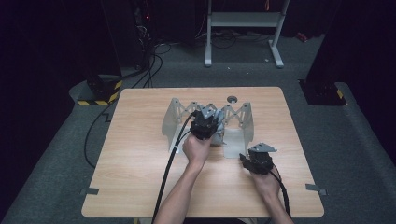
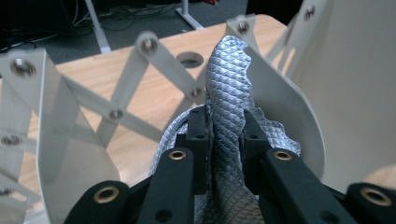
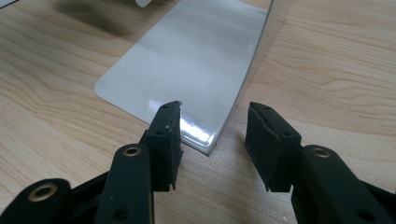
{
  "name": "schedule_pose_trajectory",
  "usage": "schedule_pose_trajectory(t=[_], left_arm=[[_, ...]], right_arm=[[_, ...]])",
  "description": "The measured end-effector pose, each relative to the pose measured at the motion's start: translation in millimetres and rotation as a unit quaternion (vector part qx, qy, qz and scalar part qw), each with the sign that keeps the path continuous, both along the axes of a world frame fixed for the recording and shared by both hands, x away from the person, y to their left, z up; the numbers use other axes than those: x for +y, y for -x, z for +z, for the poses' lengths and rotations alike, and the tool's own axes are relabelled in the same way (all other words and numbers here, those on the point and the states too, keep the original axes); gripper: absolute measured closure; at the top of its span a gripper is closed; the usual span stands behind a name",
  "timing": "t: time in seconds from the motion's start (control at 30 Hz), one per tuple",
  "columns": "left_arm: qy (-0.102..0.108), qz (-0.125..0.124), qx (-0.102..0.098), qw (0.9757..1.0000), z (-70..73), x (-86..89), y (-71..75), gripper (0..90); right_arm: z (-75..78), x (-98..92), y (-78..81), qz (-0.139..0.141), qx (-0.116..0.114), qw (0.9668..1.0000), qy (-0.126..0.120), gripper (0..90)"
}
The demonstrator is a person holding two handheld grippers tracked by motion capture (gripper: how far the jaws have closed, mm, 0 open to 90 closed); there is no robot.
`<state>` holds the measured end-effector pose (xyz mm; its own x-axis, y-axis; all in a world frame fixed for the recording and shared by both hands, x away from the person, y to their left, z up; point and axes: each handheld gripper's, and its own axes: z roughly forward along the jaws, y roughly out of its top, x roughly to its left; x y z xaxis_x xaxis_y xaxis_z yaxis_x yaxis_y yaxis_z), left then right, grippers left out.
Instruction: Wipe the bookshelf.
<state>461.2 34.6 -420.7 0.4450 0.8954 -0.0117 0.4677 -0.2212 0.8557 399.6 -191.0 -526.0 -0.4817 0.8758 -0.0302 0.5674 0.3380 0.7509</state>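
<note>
Silver quilted cloth, diamond-embossed and metallic in sheen, is seen clamped between the jaws of the left gripper; in the left gripper view the pads are pressed on it from both sides and the fabric rises upright above them. The cloth is located inside the grey folding rack, whose scissor-lattice back is set near the far edge of the wooden table, around the middle of that edge. A fold of the same cloth is seen lower down behind the jaws.

The right gripper is held over the table nearer the right edge, just beside the rack's glossy grey base plate. Its jaws are seen apart, with nothing pressed between them; the left pad appears to rest over the plate's near corner, though contact cannot be confirmed from this angle.

A round grommet hole is noted at the table's far edge. No brand, label or legible writing is found on any item.
</note>
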Motion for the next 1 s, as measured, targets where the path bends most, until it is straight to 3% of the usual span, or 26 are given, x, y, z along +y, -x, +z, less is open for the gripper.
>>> schedule_pose_trajectory(t=[0.17,0.37,0.63,1.0], left_arm=[[-0.001,-0.002,0.014,0.9999,-2.4,-3.9,-14.3,78.7],[-0.001,-0.016,0.037,0.9992,-21.1,-9.8,-28.9,78.5],[-0.027,-0.019,0.056,0.9979,-36.0,-16.2,-43.2,78.5],[-0.043,-0.002,0.075,0.9963,-39.0,-11.7,-46.6,78.7]], right_arm=[[-0.3,1.2,-0.3,0.004,0.003,1.0,0.004,54.5],[-0.3,1.0,-0.6,0.005,0.006,1.0,0.0,55.3],[-0.4,1.7,-0.6,0.01,0.005,0.9999,0.001,55.8],[-0.3,1.8,-0.5,0.012,0.005,0.9999,0.001,55.7]])
